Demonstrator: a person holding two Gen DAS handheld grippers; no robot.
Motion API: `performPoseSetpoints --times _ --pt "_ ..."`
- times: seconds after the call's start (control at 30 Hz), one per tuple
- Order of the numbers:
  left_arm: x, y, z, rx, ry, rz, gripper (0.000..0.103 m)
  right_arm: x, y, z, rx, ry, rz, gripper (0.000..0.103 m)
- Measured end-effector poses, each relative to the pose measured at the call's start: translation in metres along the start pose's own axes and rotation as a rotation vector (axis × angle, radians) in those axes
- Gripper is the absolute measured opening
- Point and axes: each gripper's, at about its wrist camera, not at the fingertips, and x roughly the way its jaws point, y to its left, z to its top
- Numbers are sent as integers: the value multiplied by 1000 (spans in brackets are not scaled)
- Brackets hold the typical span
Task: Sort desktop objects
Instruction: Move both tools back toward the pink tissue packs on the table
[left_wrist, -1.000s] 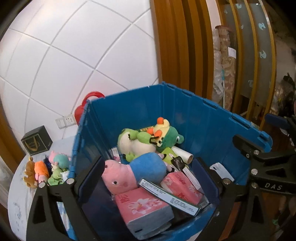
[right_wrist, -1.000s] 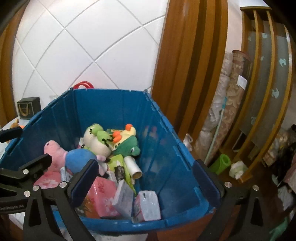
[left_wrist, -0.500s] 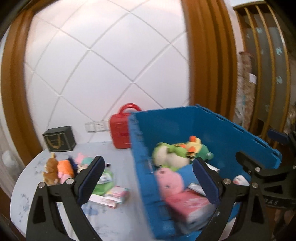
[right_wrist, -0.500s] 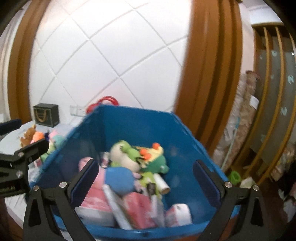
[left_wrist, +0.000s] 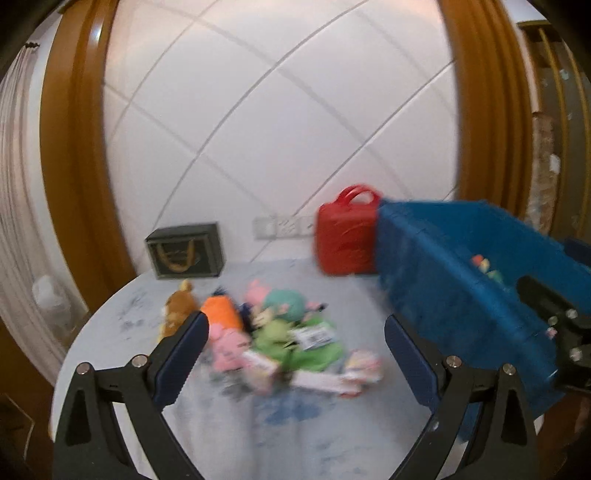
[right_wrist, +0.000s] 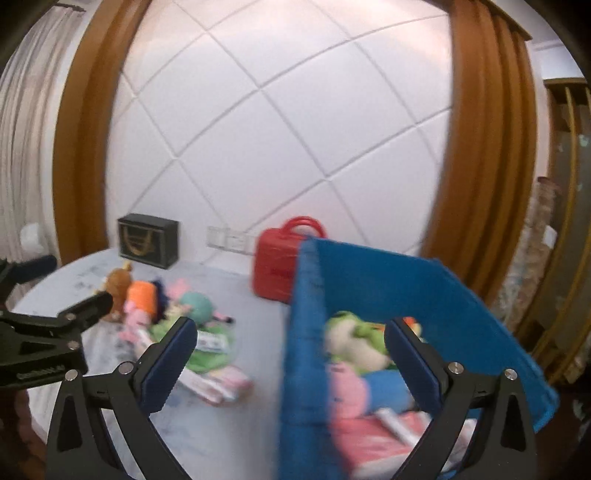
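Seemingly mid-task, the left wrist view shows the left gripper (left_wrist: 293, 354), jaws wide and empty, over a pale round table (left_wrist: 229, 428) where a blurred pile of plush toys and small packets (left_wrist: 266, 328) awaits sorting: roughly five toys, packets uncountable. From the right wrist view, the right gripper (right_wrist: 290, 360), equally wide and empty, faces one blue plastic bin (right_wrist: 388, 273) already holding several toys and pink packets.

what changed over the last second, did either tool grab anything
Both tools swung left, off the blue bin toward the toy pile on the table. The left tool and right tool stayed open and empty; nothing was moved.
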Motion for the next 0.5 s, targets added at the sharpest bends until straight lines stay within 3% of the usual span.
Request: performPoseSetpoints --times 0.23,0.5 --pt "62 50 -41 -17 167 3 97 67 64 -29 15 190 80 103" --pt "136 71 -81 -60 337 49 97 153 78 -74 22 370 146 103"
